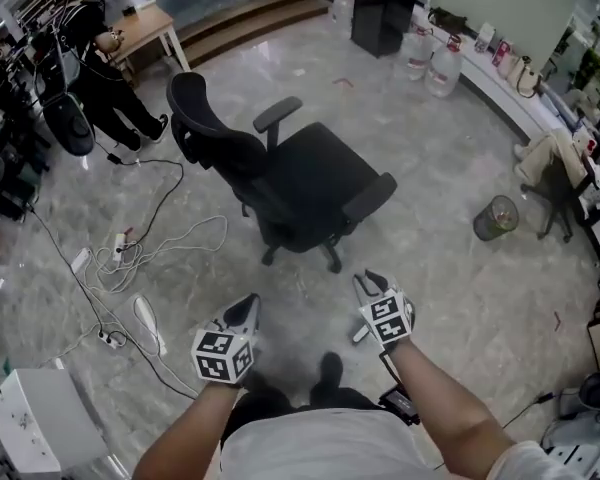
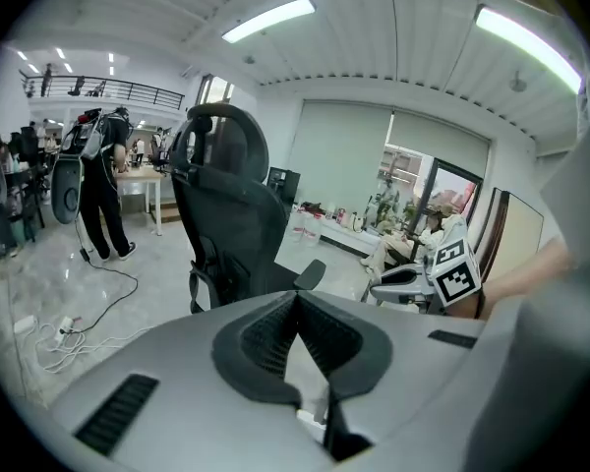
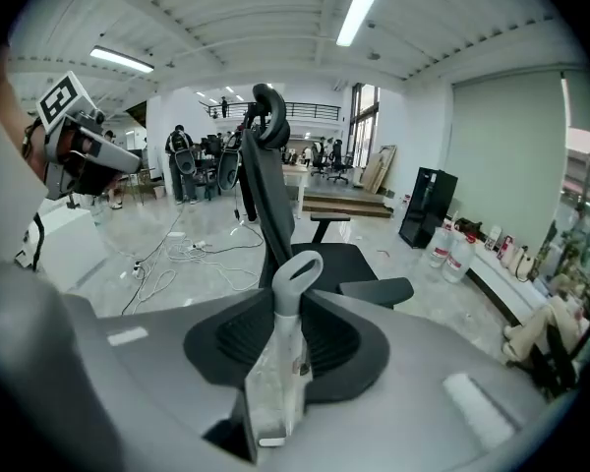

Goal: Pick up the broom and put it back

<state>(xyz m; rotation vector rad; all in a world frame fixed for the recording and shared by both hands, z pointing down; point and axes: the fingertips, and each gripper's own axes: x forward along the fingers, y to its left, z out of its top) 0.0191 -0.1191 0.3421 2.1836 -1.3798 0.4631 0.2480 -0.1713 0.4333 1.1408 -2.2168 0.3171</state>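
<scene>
Head cam: worn on the operator, faces fwd and steeply down. The office chair [image 1: 300,183] sits at frame centre at mid range. The left claw [image 1: 245,310] and right claw [image 1: 372,286] show below the chair, close to the lens.

Left claw cam: mounted behind its own jaws, faces approx. level. The chair's backrest is close, centre-left, and the right claw shows to the right of the chair.

Right claw cam: same mounting, chair slightly farther off. The broom handle [image 3: 285,332] covers the near centre, and the left claw shows to the left of the chair.

Shared by all 3 views: the chair, plus the floor cables [image 1: 150,258] on the chair's left side.
</scene>
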